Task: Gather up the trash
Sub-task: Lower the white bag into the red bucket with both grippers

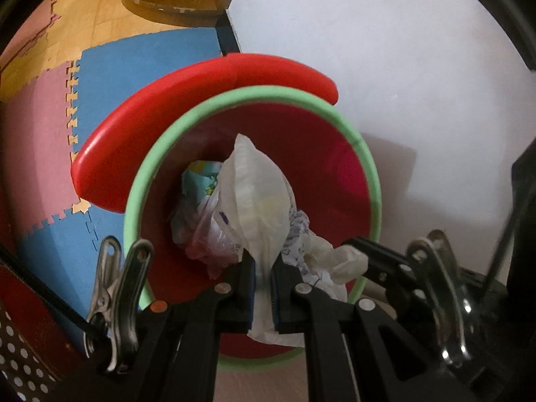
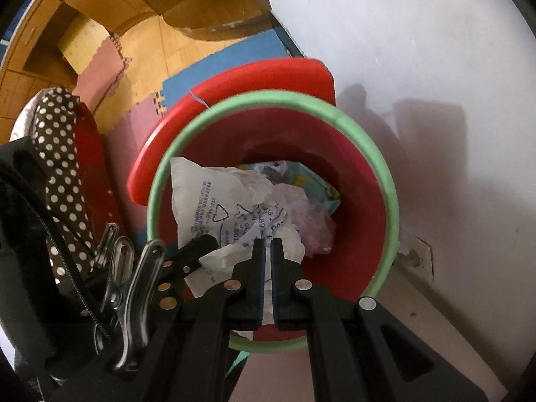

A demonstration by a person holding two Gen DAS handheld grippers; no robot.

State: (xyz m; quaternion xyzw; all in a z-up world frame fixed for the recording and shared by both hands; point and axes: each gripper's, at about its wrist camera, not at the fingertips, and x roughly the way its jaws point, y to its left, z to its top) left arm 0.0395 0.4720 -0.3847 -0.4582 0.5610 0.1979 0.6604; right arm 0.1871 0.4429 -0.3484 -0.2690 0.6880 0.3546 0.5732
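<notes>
A red bin (image 1: 321,167) with a green rim (image 1: 201,107) stands by a white wall, its red lid (image 1: 187,93) open behind it. It also shows in the right wrist view (image 2: 361,201). My left gripper (image 1: 263,261) is shut on a white diaper (image 1: 258,194) held over the bin's mouth. My right gripper (image 2: 268,248) is shut on a white printed plastic wrapper (image 2: 207,201), also over the bin. Crumpled plastic and a colourful package (image 1: 201,177) lie inside the bin. The right gripper's fingers (image 1: 375,254) show at the bin's edge in the left wrist view.
Pink and blue foam mats (image 1: 140,67) cover the wooden floor left of the bin. A brown polka-dot cloth (image 2: 63,140) lies at the left. Wooden furniture (image 2: 207,6) stands at the back. The white wall (image 1: 402,67) is right of the bin.
</notes>
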